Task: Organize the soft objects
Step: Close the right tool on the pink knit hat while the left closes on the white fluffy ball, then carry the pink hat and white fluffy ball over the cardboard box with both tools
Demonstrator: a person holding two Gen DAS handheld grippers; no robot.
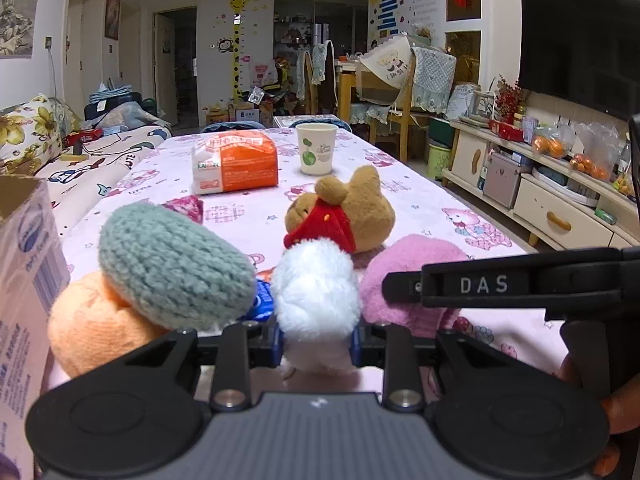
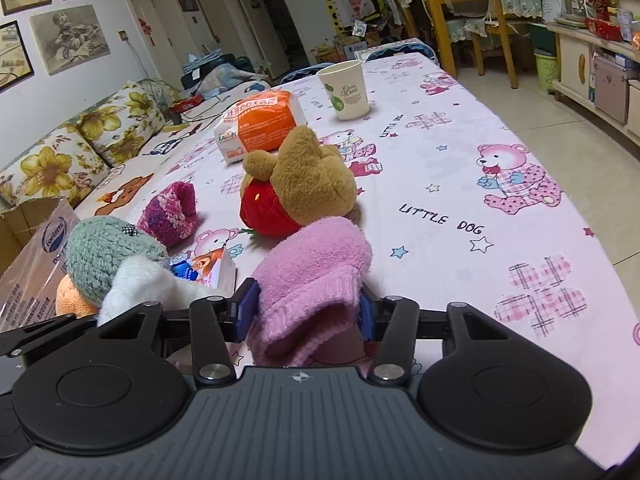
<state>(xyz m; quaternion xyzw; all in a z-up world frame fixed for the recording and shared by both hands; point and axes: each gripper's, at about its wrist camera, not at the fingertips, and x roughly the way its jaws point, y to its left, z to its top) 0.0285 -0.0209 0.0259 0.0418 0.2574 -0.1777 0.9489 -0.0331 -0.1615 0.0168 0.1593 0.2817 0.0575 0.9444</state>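
My left gripper [image 1: 318, 338] is shut on a white fluffy soft piece [image 1: 316, 300], held just above the pink tablecloth. My right gripper [image 2: 306, 312] is shut on a pink fuzzy glove [image 2: 316, 280], which also shows in the left wrist view [image 1: 404, 276]. A grey-green knitted piece [image 1: 176, 268] rests on an orange knitted piece [image 1: 96, 328] at the left. A brown plush bear in red [image 1: 344, 212] lies on the table beyond them. A small magenta knitted piece [image 2: 172, 212] lies left of the bear.
A cardboard box [image 1: 24, 280] stands at the left table edge. An orange tissue pack [image 1: 236, 166] and a paper cup [image 1: 316, 148] stand farther back. A small blue-and-white pack [image 2: 204, 270] lies by the knitted pieces. A sofa is left, cabinets right.
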